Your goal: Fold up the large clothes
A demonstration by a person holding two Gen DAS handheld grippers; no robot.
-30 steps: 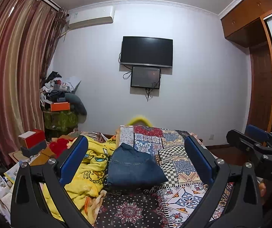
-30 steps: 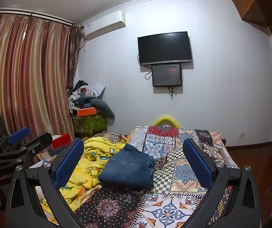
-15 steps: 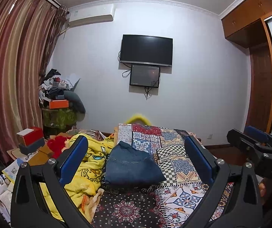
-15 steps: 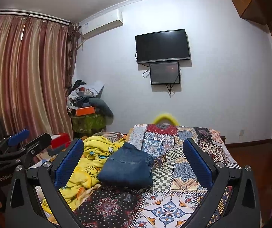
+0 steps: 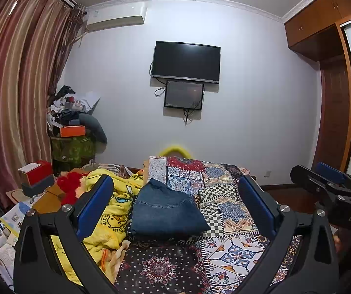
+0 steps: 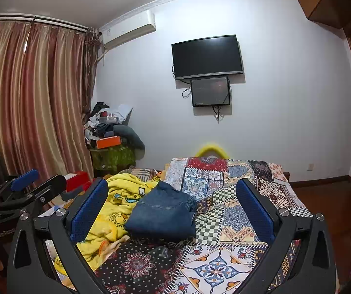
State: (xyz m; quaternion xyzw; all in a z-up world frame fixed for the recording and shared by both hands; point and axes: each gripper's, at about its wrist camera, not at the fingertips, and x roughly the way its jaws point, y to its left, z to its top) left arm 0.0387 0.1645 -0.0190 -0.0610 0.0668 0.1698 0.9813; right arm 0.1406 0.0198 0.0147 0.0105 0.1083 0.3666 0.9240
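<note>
A folded pair of blue jeans (image 5: pixel 165 210) lies on the patchwork bedspread (image 5: pixel 227 210), in the middle of the bed; it also shows in the right wrist view (image 6: pixel 163 213). My left gripper (image 5: pixel 175 205) is open and empty, held back from the bed and above its near end. My right gripper (image 6: pixel 173 208) is open and empty too, at a similar distance. The right gripper shows at the right edge of the left wrist view (image 5: pixel 330 191); the left gripper shows at the left edge of the right wrist view (image 6: pixel 26 193).
A crumpled yellow cartoon blanket (image 5: pixel 111 208) lies on the bed left of the jeans. Boxes and clutter (image 5: pixel 35 178) stand by the curtain on the left. A TV (image 5: pixel 186 62) hangs on the far wall. A wooden wardrobe (image 5: pixel 332 98) is on the right.
Both grippers have tilted up a little and drawn back slightly; the bed sits lower in both views. The jeans have not moved. Both stay open.
</note>
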